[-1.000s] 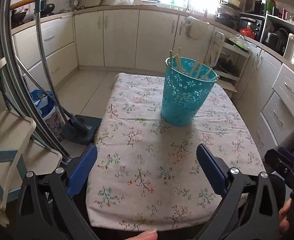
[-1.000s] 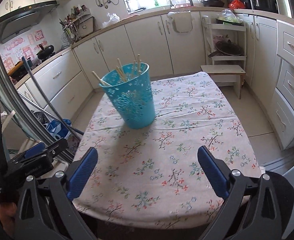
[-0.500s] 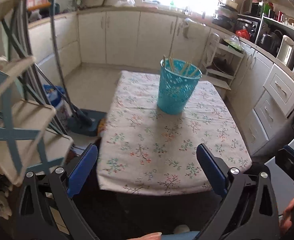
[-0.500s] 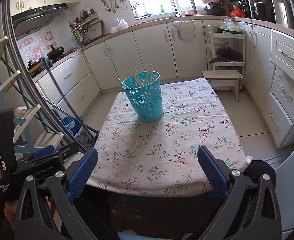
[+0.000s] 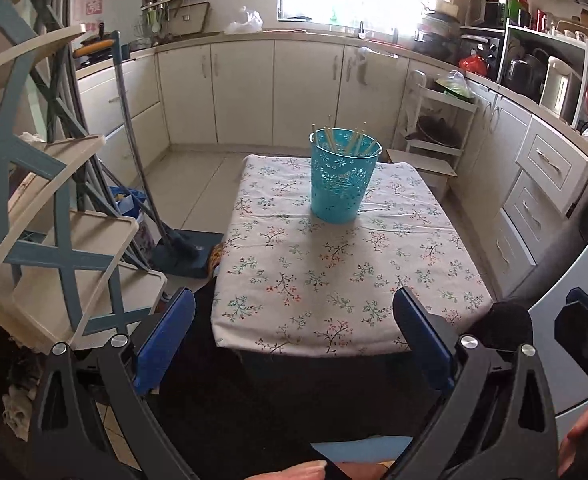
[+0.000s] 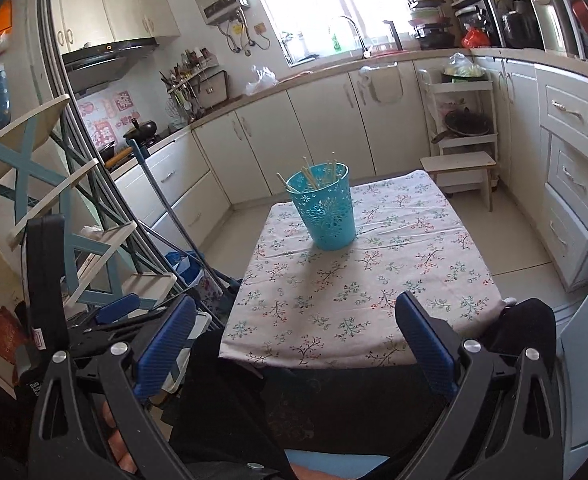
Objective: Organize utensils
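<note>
1. While the left wrist view is taken first, the left gripper [image 5: 294, 336] is seen held low and short of the near edge of the table [image 5: 446, 240], with its two blue fingers [image 5: 165, 340] spread wide apart and nothing between them.
2. A floral tablecloth [image 5: 334, 280] is draped over the table, and a turquoise perforated basket [image 5: 344, 178] is stood upright on its far half, well apart from the gripper.
3. Several pale wooden chopsticks [image 5: 330, 136] are held inside the basket, leaning at different angles with their tips above the rim.
4. A mop [image 5: 134, 152] is leaned beside the table on the left, and a tiered shelf rack [image 5: 54, 220] is seen at the left edge.
5. Part of the other gripper is caught at the lower right edge, next to a fingertip of the person.
6. In the right wrist view, the right gripper [image 6: 294, 336] is likewise held before the near table edge [image 6: 334, 356], its blue fingers [image 6: 424, 344] released wide and empty.
7. The basket [image 6: 326, 208] is seen upright toward the far left part of the cloth [image 6: 374, 280], with the chopsticks [image 6: 314, 174] standing in it.
8. The left gripper's dark body is seen at the lower left, in front of the rack [image 6: 74, 220].
9. Cream cabinets [image 6: 314, 128] are lined along the far wall beneath a bright window.
</note>
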Demonstrator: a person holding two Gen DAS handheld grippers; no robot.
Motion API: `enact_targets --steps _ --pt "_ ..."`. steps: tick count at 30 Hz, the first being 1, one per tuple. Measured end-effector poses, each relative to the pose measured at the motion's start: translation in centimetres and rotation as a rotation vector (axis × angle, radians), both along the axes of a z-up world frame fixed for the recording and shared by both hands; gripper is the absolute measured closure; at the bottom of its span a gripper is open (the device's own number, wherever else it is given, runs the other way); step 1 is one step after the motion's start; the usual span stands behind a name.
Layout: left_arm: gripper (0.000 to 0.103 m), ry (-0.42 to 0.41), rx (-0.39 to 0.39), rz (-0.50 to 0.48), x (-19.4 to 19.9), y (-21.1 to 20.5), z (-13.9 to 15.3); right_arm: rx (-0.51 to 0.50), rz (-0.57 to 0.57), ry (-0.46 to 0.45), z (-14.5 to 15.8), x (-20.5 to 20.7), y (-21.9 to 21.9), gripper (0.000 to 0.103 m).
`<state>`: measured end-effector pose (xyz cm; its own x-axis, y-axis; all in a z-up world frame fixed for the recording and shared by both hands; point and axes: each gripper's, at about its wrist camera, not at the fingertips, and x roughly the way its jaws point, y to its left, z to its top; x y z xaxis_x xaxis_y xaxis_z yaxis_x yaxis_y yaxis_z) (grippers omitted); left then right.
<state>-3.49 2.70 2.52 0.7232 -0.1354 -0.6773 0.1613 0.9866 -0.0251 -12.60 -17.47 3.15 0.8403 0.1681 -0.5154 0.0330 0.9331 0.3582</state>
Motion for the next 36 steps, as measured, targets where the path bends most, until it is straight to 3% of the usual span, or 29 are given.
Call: enact_targets --steps 5,12,36 --pt "0.008 -0.032 -0.003 0.03 -1.1 0.8 0.5 -0.03 0.007 -0.026 0.9 -1.0 0.6 0.007" --pt "0.008 -0.133 0.051 0.069 -3.3 1.0 1.8 -0.058 0.039 -0.043 1.4 -1.7 1.8 0.007" --pt "0.008 -0.168 0.034 0.086 -4.6 1.2 2.7 -0.066 0.044 -0.052 1.5 -2.8 2.3 0.007"
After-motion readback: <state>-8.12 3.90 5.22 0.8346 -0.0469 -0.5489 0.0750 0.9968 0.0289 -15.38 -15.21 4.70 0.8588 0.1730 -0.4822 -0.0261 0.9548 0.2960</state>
